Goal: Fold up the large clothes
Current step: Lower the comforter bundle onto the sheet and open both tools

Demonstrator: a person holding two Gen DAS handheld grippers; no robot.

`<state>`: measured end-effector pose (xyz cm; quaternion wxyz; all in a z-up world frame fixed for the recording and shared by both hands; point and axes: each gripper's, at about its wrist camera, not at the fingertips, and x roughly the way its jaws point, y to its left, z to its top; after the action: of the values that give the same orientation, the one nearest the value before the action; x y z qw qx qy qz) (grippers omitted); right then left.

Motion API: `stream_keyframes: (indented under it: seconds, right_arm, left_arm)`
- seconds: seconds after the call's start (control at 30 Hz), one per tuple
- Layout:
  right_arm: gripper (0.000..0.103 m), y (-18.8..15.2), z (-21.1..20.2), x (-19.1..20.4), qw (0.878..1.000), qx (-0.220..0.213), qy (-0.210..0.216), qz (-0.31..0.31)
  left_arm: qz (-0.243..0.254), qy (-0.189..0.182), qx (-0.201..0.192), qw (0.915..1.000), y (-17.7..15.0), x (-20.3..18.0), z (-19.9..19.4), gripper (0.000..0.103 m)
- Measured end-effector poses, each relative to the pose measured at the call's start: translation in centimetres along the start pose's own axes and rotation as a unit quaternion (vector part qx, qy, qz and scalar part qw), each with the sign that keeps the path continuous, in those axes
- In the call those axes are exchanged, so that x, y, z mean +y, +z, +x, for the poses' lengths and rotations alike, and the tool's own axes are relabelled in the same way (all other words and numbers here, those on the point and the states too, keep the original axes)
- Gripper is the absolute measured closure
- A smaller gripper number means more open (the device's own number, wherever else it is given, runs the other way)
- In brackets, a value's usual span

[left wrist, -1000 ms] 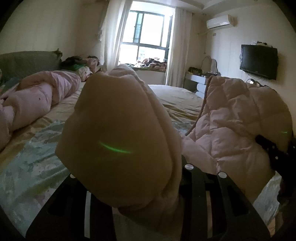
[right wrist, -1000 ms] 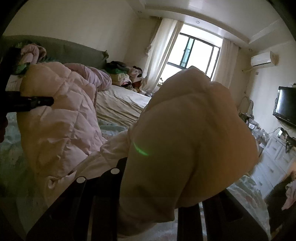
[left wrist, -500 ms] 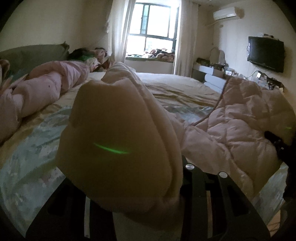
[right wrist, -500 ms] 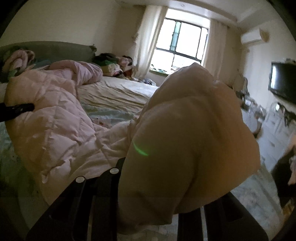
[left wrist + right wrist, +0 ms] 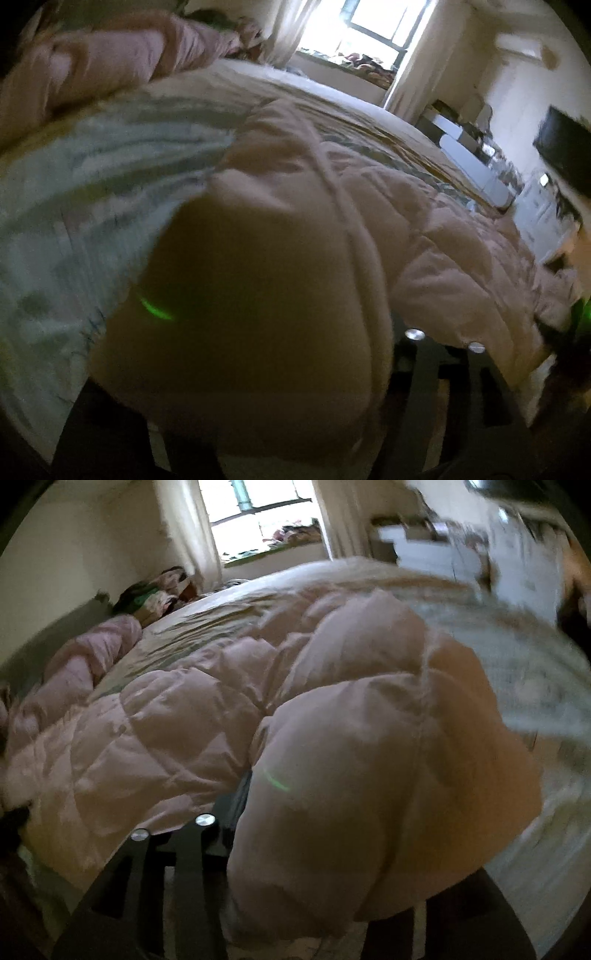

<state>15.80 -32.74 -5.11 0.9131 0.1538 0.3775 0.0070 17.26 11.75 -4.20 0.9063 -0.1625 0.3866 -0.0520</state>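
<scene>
Now spread low across the bed (image 5: pixel 92 192), a pale pink quilted puffer jacket (image 5: pixel 424 229), one puffy bunch filling the lower centre of each wrist view. Compared with a second ago, draped flatter, no longer lifted. Left gripper (image 5: pixel 258 424) and right gripper (image 5: pixel 325 904) just opening, fabric between the jaws; grip or release impossible to tell.
</scene>
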Motion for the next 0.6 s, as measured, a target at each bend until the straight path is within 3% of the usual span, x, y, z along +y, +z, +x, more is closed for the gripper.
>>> stream_keyframes:
  seconds: [0.13, 0.2, 0.27, 0.43, 0.5, 0.6]
  right_arm:
    - [0.037, -0.1, -0.3, -2.1, 0.997, 0.035, 0.029, 0.056]
    - [0.014, -0.1, -1.3, -3.1, 0.996, 0.049, 0.018, 0.078]
    - [0.012, -0.4, -3.0, -3.7, 0.996, 0.038, -0.002, 0.082]
    - [0.007, -1.5, -9.0, -1.7, 0.998, -0.025, -0.058, 0.007]
    - [0.004, -1.9, -12.3, 0.1, 0.995, -0.071, -0.062, -0.026]
    - [0.004, -2.9, -15.9, 3.4, 0.991, -0.104, -0.045, -0.072]
  left_arm:
    - [-0.013, -0.006, 0.004, 0.9999, -0.3, 0.3, -0.5, 0.030]
    - [-0.003, 0.005, -0.002, 1.0000, -0.6, -0.1, -1.2, 0.026]
    - [0.001, 0.012, -0.011, 0.9999, -1.1, -0.2, -2.5, 0.017]
    - [0.018, 0.023, -0.041, 0.9987, -2.4, -0.6, -6.7, 0.009]
    - [0.028, 0.025, -0.058, 0.9976, -2.8, -1.1, -9.0, 0.009]
    - [0.035, 0.019, -0.078, 0.9961, -3.6, -2.0, -11.8, 0.009]
